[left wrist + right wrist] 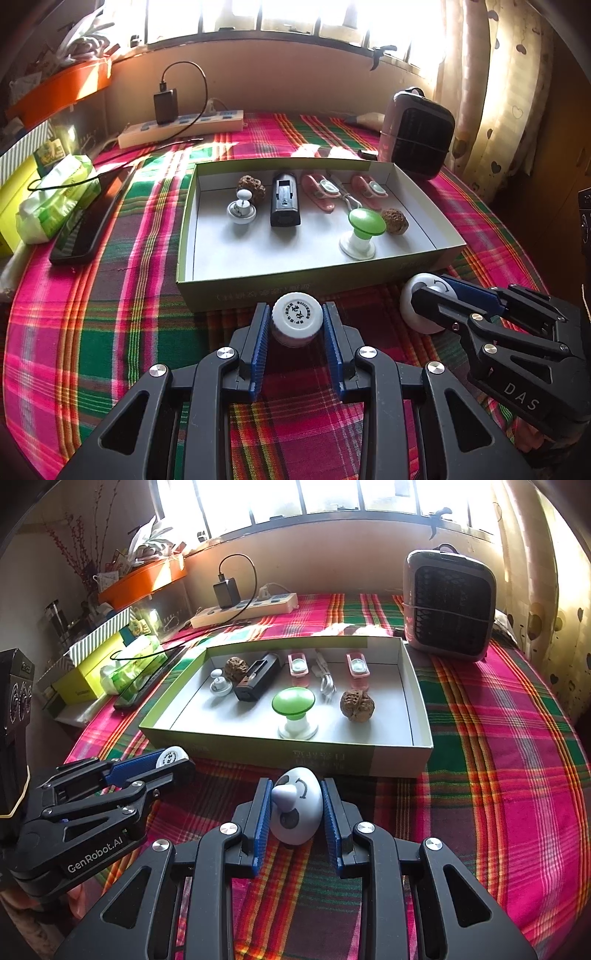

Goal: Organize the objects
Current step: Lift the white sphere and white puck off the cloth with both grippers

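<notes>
Sunlight pours through the barred window behind our worktop [110, 295], which is draped in a pink, green and red plaid cloth. On it we see a shallow open cardboard box [295, 284] with a white inside. In the box lie two walnuts, one at the back left [252, 186] and one at the right [395, 220], a small white knob [241, 209], a black rectangular device [284, 199], two pink clips [320, 192], a white cable [325, 679] between them, and a green-topped mushroom-shaped piece [364, 230] standing on a white base.

Our left tongs [297, 319] are clenched on a small white-capped bottle [297, 317], its cap printed with characters, just in front of the box's near wall. Our right tongs [295, 805] are clenched on a white egg-shaped gadget [295, 805] with a curved arrow mark, also just before the near wall and to the right of the bottle. Whether either thing touches the cloth we cannot tell.

Beyond the box stand a power strip [181, 127] with a black charger plugged in and a small dark-grilled heater [448, 605] at the right. To the left lie a dark phone [88, 221] and a green tissue pack [55, 199].
</notes>
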Motion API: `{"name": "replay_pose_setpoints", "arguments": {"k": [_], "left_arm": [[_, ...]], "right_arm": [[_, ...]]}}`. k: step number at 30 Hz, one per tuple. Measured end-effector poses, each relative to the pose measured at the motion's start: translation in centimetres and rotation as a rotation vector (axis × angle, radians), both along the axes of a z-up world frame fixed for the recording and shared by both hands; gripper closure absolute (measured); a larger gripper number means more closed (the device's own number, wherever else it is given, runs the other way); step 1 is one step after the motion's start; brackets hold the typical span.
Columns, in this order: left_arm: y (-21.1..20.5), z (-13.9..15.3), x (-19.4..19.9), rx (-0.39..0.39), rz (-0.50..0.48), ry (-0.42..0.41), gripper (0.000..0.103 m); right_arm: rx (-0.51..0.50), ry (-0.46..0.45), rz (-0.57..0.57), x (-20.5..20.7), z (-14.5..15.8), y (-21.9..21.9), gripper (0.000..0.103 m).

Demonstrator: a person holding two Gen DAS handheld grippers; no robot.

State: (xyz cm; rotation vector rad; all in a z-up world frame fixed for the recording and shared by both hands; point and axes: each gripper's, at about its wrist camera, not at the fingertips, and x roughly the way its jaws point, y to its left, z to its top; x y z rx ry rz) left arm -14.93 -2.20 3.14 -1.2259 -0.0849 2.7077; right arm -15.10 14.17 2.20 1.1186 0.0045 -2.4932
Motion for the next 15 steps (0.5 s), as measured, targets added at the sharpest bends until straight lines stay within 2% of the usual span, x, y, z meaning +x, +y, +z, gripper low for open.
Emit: {"name": "replay_pose_setpoints", "arguments": {"k": [15], "left_arm": [[-0.5,1.8,-0.6,-0.001,0.010,0.043,0.076]], "right_arm": [[-0.022,0.046,0.014,-1.2,2.4,-0.6,0.075]]}}
